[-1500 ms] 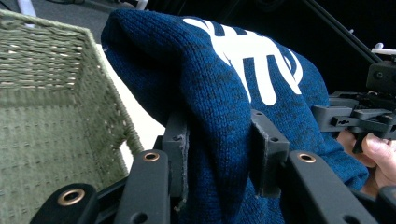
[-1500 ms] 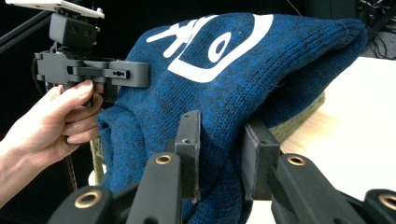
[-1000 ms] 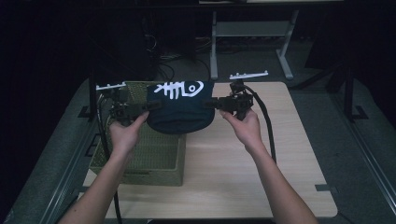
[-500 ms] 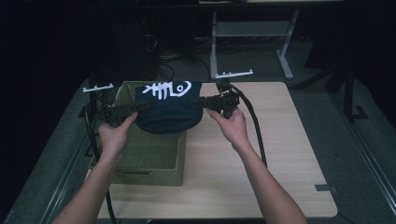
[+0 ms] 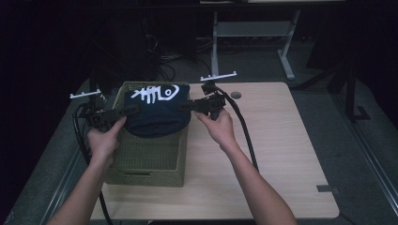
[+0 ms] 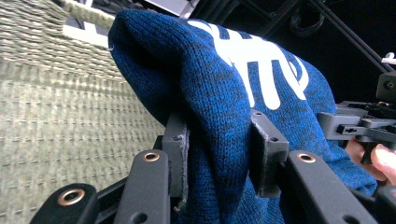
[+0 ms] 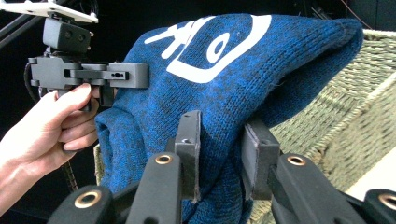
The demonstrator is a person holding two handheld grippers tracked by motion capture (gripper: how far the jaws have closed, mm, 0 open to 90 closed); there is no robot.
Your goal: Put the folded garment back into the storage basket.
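Between my jaws on each side, the left gripper (image 6: 219,154) and right gripper (image 7: 219,154) stay clamped on the blue knit beanie (image 5: 157,112). I have carried it left off the table (image 5: 281,154), so it now hangs over the green woven basket (image 5: 145,166), which suggests dropping it in comes next.

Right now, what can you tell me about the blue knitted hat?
The hat is dark blue knit with a white printed design on top. It hangs stretched between the two tongs, over the far end of the green woven basket. The left tongs pinch one side and the right tongs the other. Its lower edge sags toward the basket.
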